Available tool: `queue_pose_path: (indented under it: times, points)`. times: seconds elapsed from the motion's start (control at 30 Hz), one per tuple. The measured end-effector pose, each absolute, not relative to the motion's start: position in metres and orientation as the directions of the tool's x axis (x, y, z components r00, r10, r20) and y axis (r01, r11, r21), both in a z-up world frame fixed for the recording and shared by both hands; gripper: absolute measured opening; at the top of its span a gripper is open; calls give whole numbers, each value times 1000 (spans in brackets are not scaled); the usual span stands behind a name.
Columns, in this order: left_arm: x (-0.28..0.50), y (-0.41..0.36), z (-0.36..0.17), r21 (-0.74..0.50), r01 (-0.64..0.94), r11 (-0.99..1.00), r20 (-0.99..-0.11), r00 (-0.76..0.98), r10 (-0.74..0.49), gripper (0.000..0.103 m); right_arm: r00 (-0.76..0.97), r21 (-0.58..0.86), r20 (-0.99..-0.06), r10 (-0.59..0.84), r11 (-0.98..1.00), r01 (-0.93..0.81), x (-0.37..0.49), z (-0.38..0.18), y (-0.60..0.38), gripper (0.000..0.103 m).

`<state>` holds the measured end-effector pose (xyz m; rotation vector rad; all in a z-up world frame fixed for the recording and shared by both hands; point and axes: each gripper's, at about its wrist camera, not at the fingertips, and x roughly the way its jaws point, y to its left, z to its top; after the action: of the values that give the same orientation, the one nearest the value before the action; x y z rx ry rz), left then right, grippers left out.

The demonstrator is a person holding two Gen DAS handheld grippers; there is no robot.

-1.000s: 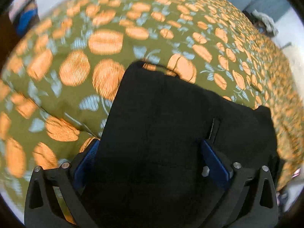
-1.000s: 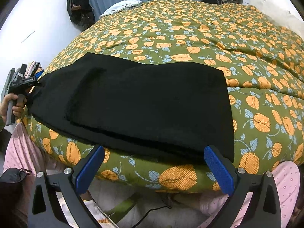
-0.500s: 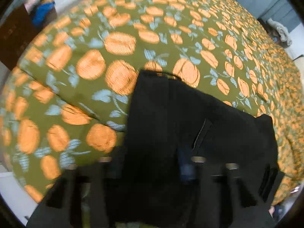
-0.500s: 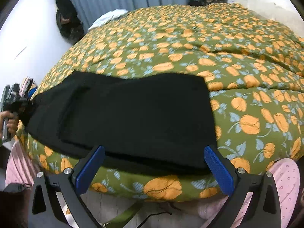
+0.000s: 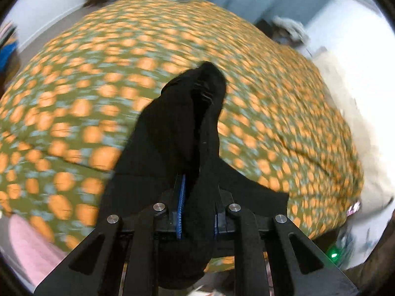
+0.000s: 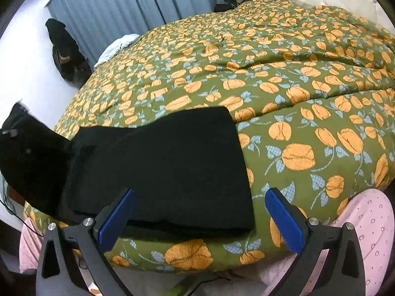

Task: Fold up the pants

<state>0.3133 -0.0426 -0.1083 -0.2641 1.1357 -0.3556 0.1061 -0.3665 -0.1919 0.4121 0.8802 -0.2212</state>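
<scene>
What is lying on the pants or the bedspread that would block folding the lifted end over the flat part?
Nothing visible. The left gripper is closing on the raised end of the pants; their flat part and the bedspread around it are bare.

The left gripper (image 5: 197, 212) is tilting steeply downward, its jaws closing on a bunch of the pants (image 5: 182, 133); the blue pads (image 5: 182, 204) are pressing into the black cloth from both sides, and cloth is hanging below the fingers. The right gripper (image 6: 200, 219) is also pointing down at a slant, its jaws standing wide apart with nothing between them. Its blue pads (image 6: 116, 219) are hovering just above the near edge of the pants, touching nothing
</scene>
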Motion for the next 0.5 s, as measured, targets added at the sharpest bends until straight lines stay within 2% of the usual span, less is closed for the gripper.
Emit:
queue_pose_path:
  times: [0.13,0.23,0.33,0.37,0.47,0.5]
  points:
    - [297,-136,-163,-340,287,896,-861,289,-419,24,648,269,-761,-23,898,347,104,-181,-370,103]
    - [276,-184,-202,-368,380,849,-893,110,-436,24,651,274,-759,-24,895,353,102,-178,-375,103]
    - [253,-184,-186,-466,450,761,-844,33,-536,25,675,290,-738,-26,891,351,96,-171,-381,103]
    - [250,-178,-176,-475,466,746,-829,46,-557,28,694,310,-720,-19,886,345,93,-167,-385,103]
    - [255,-121,-131,-457,455,764,-777,213,-592,55,768,423,-637,68,863,274,89,-155,-398,103]
    - [261,-100,-122,-435,417,798,-770,287,-569,58,799,480,-588,125,849,221,90,-152,-401,103]
